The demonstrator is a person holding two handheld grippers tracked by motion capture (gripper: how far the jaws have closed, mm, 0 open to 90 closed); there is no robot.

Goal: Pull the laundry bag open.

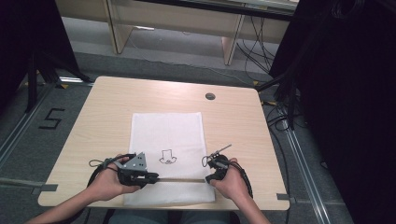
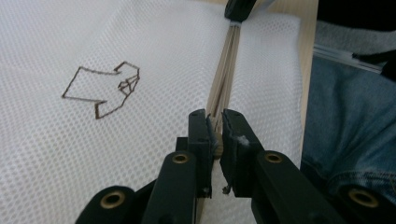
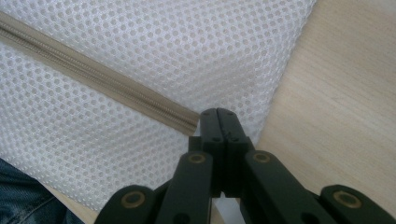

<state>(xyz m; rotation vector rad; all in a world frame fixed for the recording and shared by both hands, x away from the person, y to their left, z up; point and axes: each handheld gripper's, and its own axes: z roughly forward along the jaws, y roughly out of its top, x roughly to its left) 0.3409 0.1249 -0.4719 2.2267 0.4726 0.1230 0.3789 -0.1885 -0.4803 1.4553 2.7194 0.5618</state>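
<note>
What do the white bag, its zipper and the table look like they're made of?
White bag: synthetic mesh fabric, judging by its regular tiny holes. Zipper: beige woven tape with fine, probably plastic teeth. Table: light wood-grain top, likely matte laminate.

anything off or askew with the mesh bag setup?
Nothing stands out. The white mesh bag lies flat and square on the table. Left gripper pinches the zipper pull; right gripper is shut at the zipper's far end.

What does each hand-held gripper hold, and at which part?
The left hand-held gripper pinches the zipper pull of the mesh bag. The right hand-held gripper is shut on the bag at the zipper's end.
</note>
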